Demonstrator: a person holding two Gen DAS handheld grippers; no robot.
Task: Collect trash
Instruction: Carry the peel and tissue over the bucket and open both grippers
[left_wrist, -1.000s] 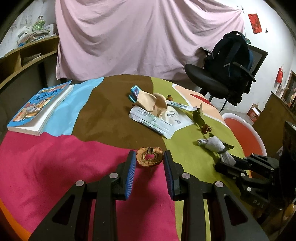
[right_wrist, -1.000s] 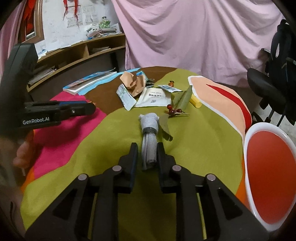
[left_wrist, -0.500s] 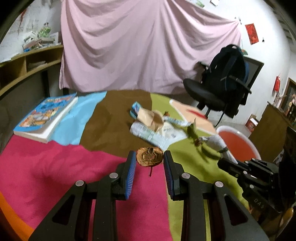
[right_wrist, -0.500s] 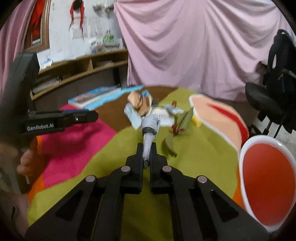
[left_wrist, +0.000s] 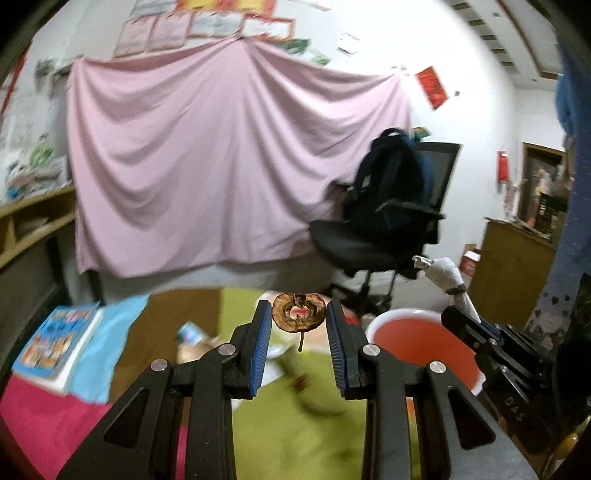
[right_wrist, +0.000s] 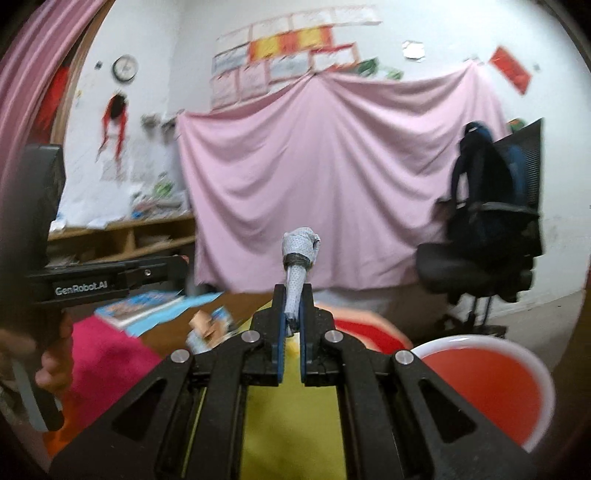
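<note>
My left gripper (left_wrist: 298, 317) is shut on a brown dried fruit slice (left_wrist: 298, 317) with a thin stem, lifted above the colourful table (left_wrist: 288, 443). The right gripper (right_wrist: 293, 314) is shut on a rolled grey cloth (right_wrist: 298, 266) bound with a dark band, which sticks up past the fingertips. In the left wrist view that cloth (left_wrist: 448, 277) and the right gripper (left_wrist: 476, 332) show at the right, over a red bin with a white rim (left_wrist: 417, 339). The same bin (right_wrist: 491, 384) lies low right in the right wrist view.
Blurred wrappers and paper (left_wrist: 192, 339) remain on the table, with a book (left_wrist: 55, 343) at its left side. An office chair with a backpack (left_wrist: 391, 206) stands behind the bin before a pink drape (left_wrist: 221, 166). A hand (right_wrist: 51, 365) holds the left gripper.
Both grippers rose off the table and tilted up. The right jaws closed on the grey cloth and lifted it. The left kept its hold on the fruit slice.
</note>
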